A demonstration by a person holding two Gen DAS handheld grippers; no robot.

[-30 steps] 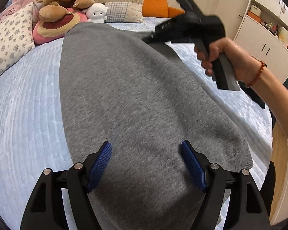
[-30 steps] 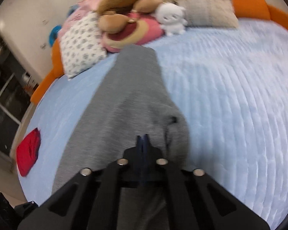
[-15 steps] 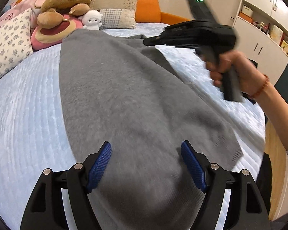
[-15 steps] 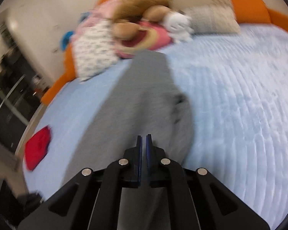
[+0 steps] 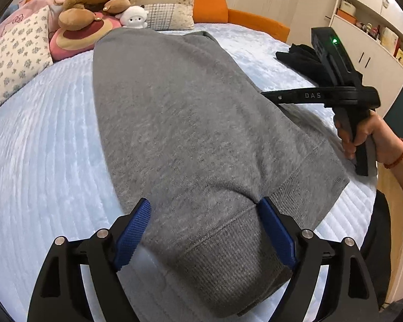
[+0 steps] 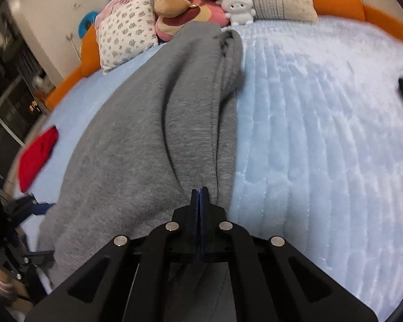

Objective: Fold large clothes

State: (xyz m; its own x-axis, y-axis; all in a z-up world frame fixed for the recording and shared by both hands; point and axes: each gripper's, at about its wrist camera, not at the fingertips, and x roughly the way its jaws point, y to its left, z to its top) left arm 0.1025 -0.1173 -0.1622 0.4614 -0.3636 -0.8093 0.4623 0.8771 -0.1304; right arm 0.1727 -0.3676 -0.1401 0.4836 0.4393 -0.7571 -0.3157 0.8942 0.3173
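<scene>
A large grey sweatshirt (image 5: 180, 123) lies lengthwise on the light blue bed (image 5: 40, 161), hem nearest me. My left gripper (image 5: 207, 230) is open, its blue pads on either side of the ribbed hem. My right gripper (image 6: 199, 196) is shut on the sweatshirt's (image 6: 137, 134) right side edge, a fold of grey cloth pinched between its pads. In the left wrist view the right gripper tool (image 5: 335, 94) shows at the sweatshirt's right edge, low over the bed.
Pillows and plush toys (image 5: 94, 8) line the head of the bed by the orange headboard (image 5: 209, 0). A black garment (image 5: 301, 61) lies at the bed's right side, a red one (image 6: 37, 158) at its left. White cupboards (image 5: 376, 48) stand right.
My right gripper has come down and back from near the collar to the sweatshirt's right edge, carrying cloth with it. My left gripper has drawn back to the hem, still open.
</scene>
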